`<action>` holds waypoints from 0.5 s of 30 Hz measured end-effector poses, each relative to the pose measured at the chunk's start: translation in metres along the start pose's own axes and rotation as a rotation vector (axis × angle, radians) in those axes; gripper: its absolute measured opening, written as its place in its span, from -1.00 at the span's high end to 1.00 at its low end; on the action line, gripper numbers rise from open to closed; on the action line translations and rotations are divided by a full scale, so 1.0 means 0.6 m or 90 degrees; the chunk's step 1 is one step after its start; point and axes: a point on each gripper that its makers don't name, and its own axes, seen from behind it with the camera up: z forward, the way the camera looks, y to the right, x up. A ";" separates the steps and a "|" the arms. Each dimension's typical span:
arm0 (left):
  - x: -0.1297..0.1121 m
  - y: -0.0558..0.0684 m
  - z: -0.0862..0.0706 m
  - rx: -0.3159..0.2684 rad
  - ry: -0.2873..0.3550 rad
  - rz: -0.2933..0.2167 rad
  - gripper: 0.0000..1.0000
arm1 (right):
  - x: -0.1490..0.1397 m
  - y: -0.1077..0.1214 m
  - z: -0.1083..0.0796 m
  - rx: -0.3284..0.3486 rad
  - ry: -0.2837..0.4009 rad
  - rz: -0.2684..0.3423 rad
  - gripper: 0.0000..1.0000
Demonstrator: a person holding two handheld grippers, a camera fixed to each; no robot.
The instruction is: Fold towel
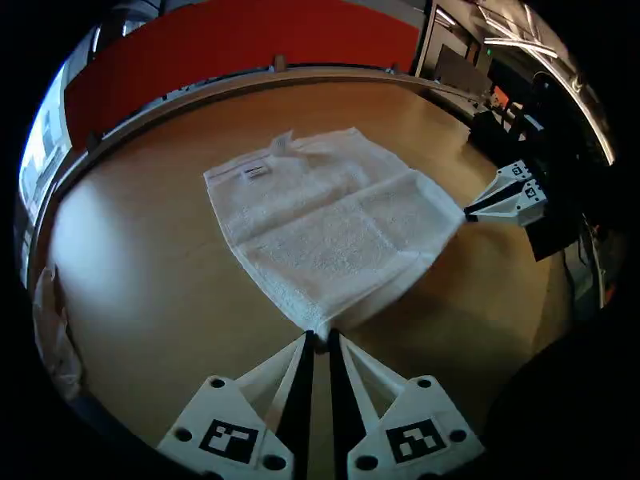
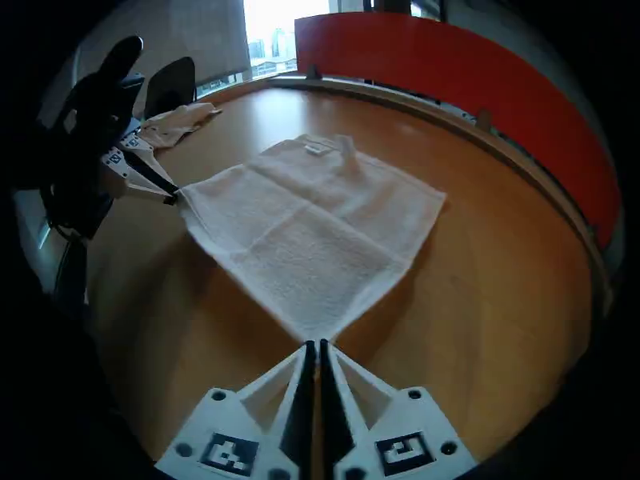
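Wooden table (image 1: pixel 120 264), towel (image 1: pixel 320 216) flat, left gripper (image 1: pixel 320 340) and right gripper (image 2: pixel 316 346) each pinching a corner, window (image 2: pixel 268 40) beyond.

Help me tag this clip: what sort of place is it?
Probably an office or meeting room: large wooden table, red divider panel along its edge, window onto city buildings.

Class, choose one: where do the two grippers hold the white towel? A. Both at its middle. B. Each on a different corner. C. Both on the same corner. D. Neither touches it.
B: the left gripper pinches one corner of the towel, the right gripper another.
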 end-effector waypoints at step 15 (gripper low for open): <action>0.008 0.004 -0.006 -0.001 0.003 -0.005 0.73 | 0.014 -0.003 -0.016 0.003 0.015 0.002 0.86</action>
